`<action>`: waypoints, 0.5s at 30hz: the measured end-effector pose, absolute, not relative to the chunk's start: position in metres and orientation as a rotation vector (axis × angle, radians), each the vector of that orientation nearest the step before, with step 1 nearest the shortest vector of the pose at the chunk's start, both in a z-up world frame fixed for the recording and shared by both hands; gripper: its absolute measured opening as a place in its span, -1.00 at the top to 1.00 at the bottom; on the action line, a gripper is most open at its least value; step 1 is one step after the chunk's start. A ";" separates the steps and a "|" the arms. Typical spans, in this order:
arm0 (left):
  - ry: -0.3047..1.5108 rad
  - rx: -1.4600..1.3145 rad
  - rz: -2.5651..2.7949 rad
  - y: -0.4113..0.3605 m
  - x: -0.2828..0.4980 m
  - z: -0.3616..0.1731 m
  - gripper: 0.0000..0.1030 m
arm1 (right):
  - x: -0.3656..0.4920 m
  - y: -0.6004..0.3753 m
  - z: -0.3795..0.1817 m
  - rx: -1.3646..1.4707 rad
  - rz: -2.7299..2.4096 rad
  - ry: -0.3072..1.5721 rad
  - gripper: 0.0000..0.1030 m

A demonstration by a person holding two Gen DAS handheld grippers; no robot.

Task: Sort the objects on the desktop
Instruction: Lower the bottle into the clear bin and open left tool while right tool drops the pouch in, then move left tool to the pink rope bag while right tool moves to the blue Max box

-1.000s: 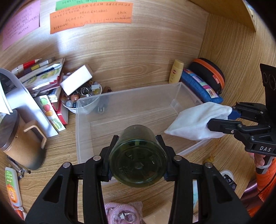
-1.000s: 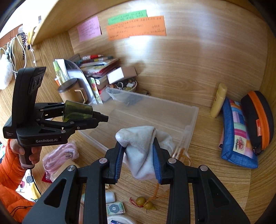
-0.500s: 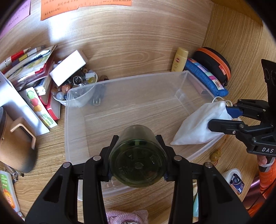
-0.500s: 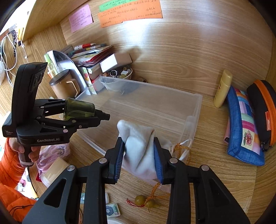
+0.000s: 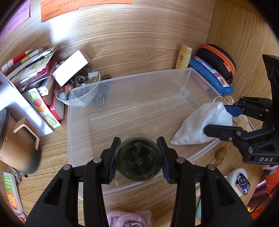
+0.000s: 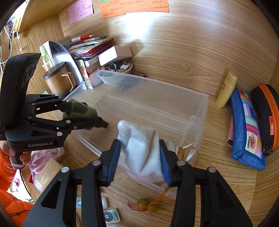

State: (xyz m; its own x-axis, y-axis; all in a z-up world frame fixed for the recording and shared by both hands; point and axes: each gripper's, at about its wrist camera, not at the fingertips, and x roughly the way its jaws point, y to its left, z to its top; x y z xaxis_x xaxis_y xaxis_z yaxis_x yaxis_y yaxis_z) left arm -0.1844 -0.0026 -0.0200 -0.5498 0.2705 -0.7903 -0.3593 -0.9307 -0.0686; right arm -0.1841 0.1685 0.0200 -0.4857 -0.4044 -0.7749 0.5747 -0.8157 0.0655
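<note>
On the wooden table (image 6: pixel 174 57), against its back edge, stands a clear plastic bin (image 5: pixel 132 108). The left gripper (image 5: pixel 138 157) hangs over the bin's near wall with a dark green cup (image 5: pixel 138 165) between its fingers (image 5: pixel 113 157); its jaws are opening, and a narrow gap shows beside each pad. The right gripper (image 6: pixel 140 155) holds a white cloth pouch (image 6: pixel 143 148) at the bin's right end, partly inside; its jaws are opening too, though the blue pads still touch the cloth.

Around the bin, clutter crowds in. Toward the table's back left corner sit a white bowl of beads and trinkets (image 5: pixel 76 87), a white box (image 5: pixel 69 67) and a stack of books (image 5: pixel 29 69), with a brown mug (image 6: pixel 58 80) nearer. Toward the right edge lie a yellow bottle (image 6: pixel 225 90), a blue patchwork pouch (image 6: pixel 247 129) and a black case with orange zip (image 6: pixel 266 115). Two olive beads on a cord (image 6: pixel 150 206) lie before the bin.

The left gripper reads "GenRobot.AI", the right "DAS". A small box (image 5: pixel 243 183) says "Max". Orange and pink notes (image 6: pixel 134 7) carry handwriting too small to read.
</note>
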 end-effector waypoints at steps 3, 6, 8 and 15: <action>0.174 -1.235 2.511 -0.001 -0.183 -0.018 -0.03 | -0.183 0.168 0.021 1.115 -2.285 0.272 0.04; 0.189 -1.211 2.532 -0.002 -0.179 -0.015 -0.39 | -0.182 0.167 0.022 1.106 -2.288 0.268 -0.07; 0.204 -1.200 2.555 -0.001 -0.177 -0.012 -0.51 | -0.179 0.167 0.024 1.100 -2.286 0.264 -0.22; 0.226 -1.180 2.575 -0.001 -0.173 -0.008 -0.63 | -0.169 0.171 0.034 1.066 -2.301 0.262 -0.38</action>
State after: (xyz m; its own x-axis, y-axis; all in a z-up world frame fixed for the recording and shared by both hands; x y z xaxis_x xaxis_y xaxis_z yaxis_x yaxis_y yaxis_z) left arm -0.1734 -0.0007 -0.0082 -0.6181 0.2030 -0.7595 -0.3321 -0.9431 0.0182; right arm -0.1687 0.1713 0.0344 -0.5101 -0.4249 -0.7478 0.5820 -0.8107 0.0637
